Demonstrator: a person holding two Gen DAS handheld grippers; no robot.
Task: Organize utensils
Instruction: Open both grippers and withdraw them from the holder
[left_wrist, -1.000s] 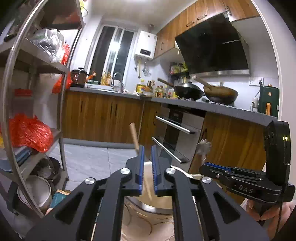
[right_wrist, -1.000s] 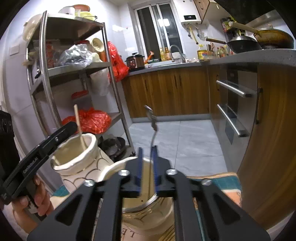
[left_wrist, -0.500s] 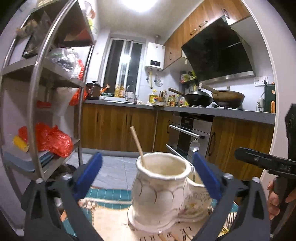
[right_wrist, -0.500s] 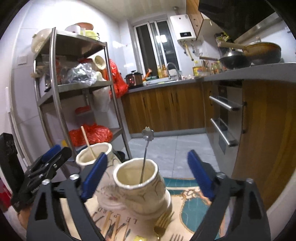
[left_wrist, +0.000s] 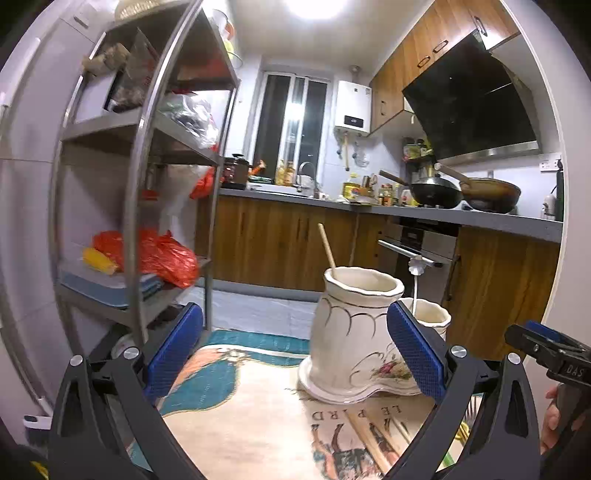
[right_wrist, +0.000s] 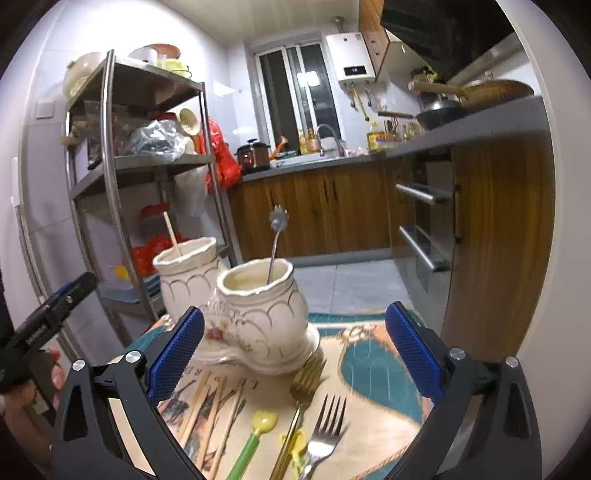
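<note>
A white ceramic two-pot holder (right_wrist: 258, 314) stands on a patterned mat (right_wrist: 369, 373). Its taller pot (left_wrist: 354, 325) holds one wooden chopstick (left_wrist: 327, 246). Its lower pot (right_wrist: 255, 291) holds a metal utensil with a flower-shaped end (right_wrist: 275, 240). Several chopsticks (right_wrist: 212, 410), a silver fork (right_wrist: 325, 428), a gold fork (right_wrist: 304, 376) and green-handled utensils (right_wrist: 251, 439) lie on the mat in front. My left gripper (left_wrist: 295, 354) is open and empty, before the taller pot. My right gripper (right_wrist: 295, 354) is open and empty above the loose utensils.
A metal shelf rack (left_wrist: 136, 206) with bags and boxes stands at the left. Wooden kitchen cabinets (right_wrist: 325, 218) and an oven (right_wrist: 424, 229) line the back and right. Woks (left_wrist: 465, 192) sit on the counter.
Both grippers were shut on utensils over the pots one second ago. They opened, left the chopstick and the metal utensil in the pots, and pulled back and down.
</note>
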